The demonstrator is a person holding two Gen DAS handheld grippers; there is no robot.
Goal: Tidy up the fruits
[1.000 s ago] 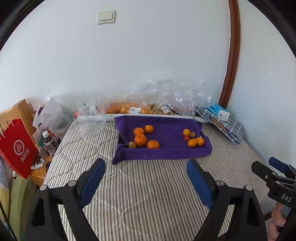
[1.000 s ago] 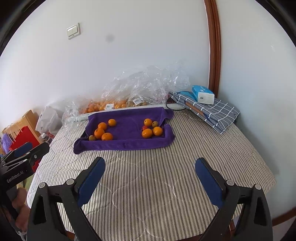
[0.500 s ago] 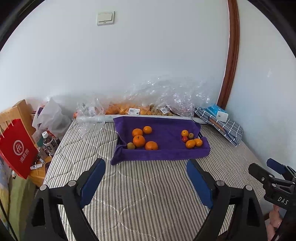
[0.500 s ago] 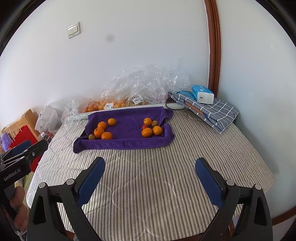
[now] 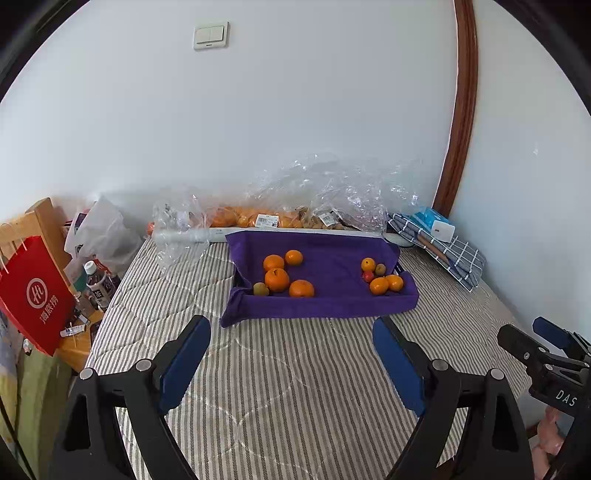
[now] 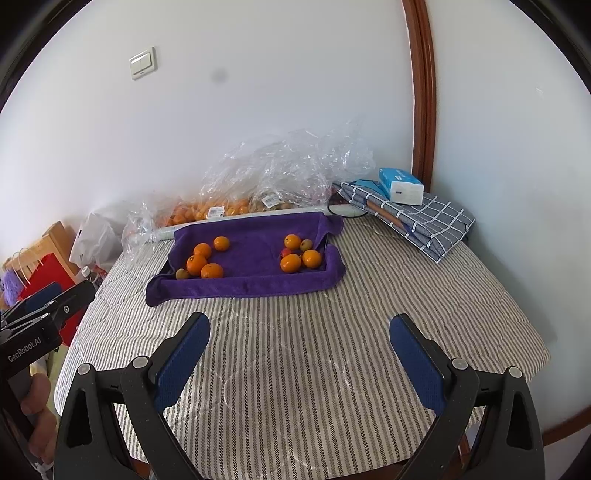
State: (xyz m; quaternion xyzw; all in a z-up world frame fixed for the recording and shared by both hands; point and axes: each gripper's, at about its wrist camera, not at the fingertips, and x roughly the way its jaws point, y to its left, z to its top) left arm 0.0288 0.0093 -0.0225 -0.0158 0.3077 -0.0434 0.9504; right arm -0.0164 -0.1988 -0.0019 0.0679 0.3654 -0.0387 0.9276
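Fruits are sitting in two clusters, round orange citrus fruits (image 5: 282,275) left and small mixed fruits (image 5: 380,277) right, on the purple towel-lined tray (image 5: 332,299) near the striped mattress's far edge. Left gripper (image 5: 291,360) and right gripper (image 6: 299,356), both spread wide and empty, are drawing back slightly; sorting may be finished or pending.

A home bedroom — striped quilted mattress (image 6: 295,350), wall light switch (image 5: 210,35), shopping bags (image 5: 35,295) alongside

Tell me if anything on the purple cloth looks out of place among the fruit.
Mostly oranges on the purple cloth, in two clusters. Odd ones: a greenish fruit by the left cluster, another greenish fruit and a small red fruit in the right one. Nothing spilled or damaged.
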